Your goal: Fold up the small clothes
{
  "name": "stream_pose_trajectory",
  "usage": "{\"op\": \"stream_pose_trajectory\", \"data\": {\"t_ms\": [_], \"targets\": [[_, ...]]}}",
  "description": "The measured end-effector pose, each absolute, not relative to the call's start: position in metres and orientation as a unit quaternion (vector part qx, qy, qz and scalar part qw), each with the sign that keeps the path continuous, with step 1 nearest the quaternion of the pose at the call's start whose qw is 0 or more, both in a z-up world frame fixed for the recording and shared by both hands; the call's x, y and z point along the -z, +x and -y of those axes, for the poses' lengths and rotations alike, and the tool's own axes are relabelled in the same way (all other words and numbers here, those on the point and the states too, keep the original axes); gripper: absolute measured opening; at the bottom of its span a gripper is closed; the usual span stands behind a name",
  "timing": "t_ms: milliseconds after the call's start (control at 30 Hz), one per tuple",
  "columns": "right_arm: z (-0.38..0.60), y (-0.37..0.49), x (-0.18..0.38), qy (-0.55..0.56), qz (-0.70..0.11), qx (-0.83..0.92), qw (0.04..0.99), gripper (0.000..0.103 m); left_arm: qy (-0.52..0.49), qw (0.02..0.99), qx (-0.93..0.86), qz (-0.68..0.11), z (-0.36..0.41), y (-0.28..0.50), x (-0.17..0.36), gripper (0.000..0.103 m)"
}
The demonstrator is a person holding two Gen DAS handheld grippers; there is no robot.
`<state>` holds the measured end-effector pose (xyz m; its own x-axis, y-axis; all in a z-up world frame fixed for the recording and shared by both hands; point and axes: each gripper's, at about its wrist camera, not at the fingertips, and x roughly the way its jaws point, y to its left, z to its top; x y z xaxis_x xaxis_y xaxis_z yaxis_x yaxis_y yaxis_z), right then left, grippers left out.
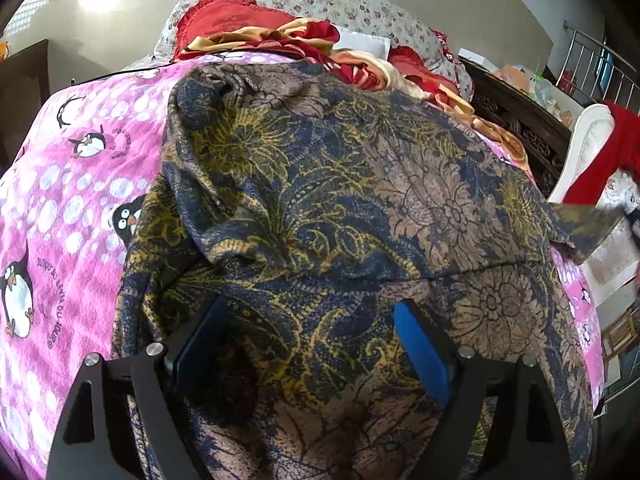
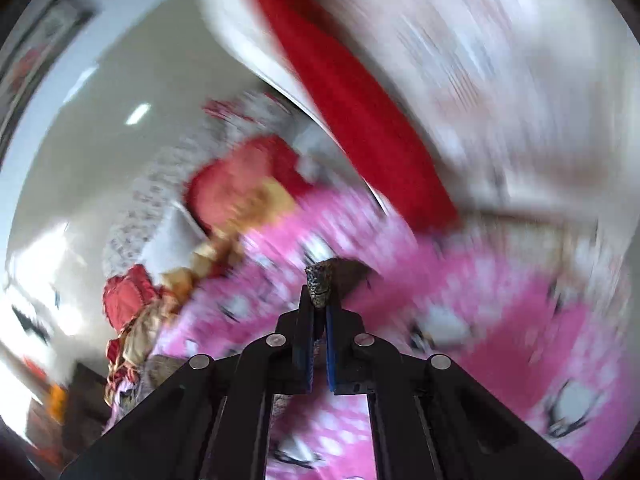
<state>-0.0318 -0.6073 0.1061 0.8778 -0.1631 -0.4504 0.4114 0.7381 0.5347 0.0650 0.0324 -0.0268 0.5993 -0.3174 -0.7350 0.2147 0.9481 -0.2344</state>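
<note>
1. The batik-print garment [image 1: 320, 200], dark blue with yellow and brown flowers, lies spread over the pink penguin bedsheet [image 1: 60, 208]. It fills the centre and lower part of the left wrist view. I judge it is laid out flat so that a fold can be made across it.
2. The left gripper [image 1: 316, 344] is at the bottom of the left wrist view, pointing downward at the cloth. Its jaws stand wide apart, with the blue pads [image 1: 424, 356] on either side of the fabric but not pressing it, so it holds nothing. It seems placed there to steady or catch the near part of the garment.
3. The right gripper [image 2: 319, 304] sits at the lower centre of the right wrist view. Its jaws are clenched on a small bunch of the same patterned fabric [image 2: 319, 284], which sticks out above the fingertips.
4. In the left wrist view, at the right edge, a corner of the garment [image 1: 588, 228] is stretched out and lifted off the bed, probably the part that the right gripper pulls.
5. The right wrist view is strongly blurred and tilted; the red cloth [image 2: 352, 112] crosses it diagonally in the upper middle.
</note>
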Motion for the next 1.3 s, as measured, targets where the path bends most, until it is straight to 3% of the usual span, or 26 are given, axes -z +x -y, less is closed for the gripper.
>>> {"op": "stream_pose_trajectory", "data": {"t_ms": [133,300,400,533,733,867,933,1133,1233,1300], "targets": [[0.550,-0.031,-0.196,0.236,-0.136,0.105,0.957,0.013,-0.057,0.894,0.149,-0.418,-0.031,0.063,0.021,0.089],[0.448,0.016,-0.234,0.182,-0.133,-0.012,0.974,0.013,-0.102,0.898,0.165,-0.396,-0.044,0.063,-0.017,0.089],[0.367,0.062,-0.213,0.154,-0.170,-0.091,0.969,0.013,-0.147,0.889,0.188,-0.392,-0.056,0.076,-0.043,0.089],[0.252,0.109,-0.146,0.133,-0.239,-0.199,0.941,0.012,-0.221,0.863,0.213,-0.401,-0.071,0.101,-0.054,0.089],[0.150,0.118,-0.015,0.085,-0.369,-0.225,0.898,0.013,-0.228,0.822,0.234,-0.466,-0.047,0.138,-0.017,0.089],[0.135,0.103,0.001,0.042,-0.375,-0.213,0.901,0.015,-0.229,0.796,0.253,-0.500,-0.016,0.147,0.006,0.088],[0.140,0.101,0.004,0.038,-0.384,-0.210,0.899,0.022,-0.210,0.792,0.265,-0.508,0.001,0.150,0.012,0.089],[0.156,0.052,-0.013,-0.033,-0.385,-0.183,0.904,0.028,-0.202,0.786,0.302,-0.500,0.018,0.151,0.014,0.094],[0.169,0.018,-0.005,-0.083,-0.391,-0.158,0.903,0.029,-0.203,0.775,0.333,-0.498,0.024,0.150,0.013,0.085],[0.181,-0.002,0.002,-0.095,-0.396,-0.133,0.904,0.029,-0.196,0.775,0.337,-0.498,0.025,0.150,0.014,0.060]]}}
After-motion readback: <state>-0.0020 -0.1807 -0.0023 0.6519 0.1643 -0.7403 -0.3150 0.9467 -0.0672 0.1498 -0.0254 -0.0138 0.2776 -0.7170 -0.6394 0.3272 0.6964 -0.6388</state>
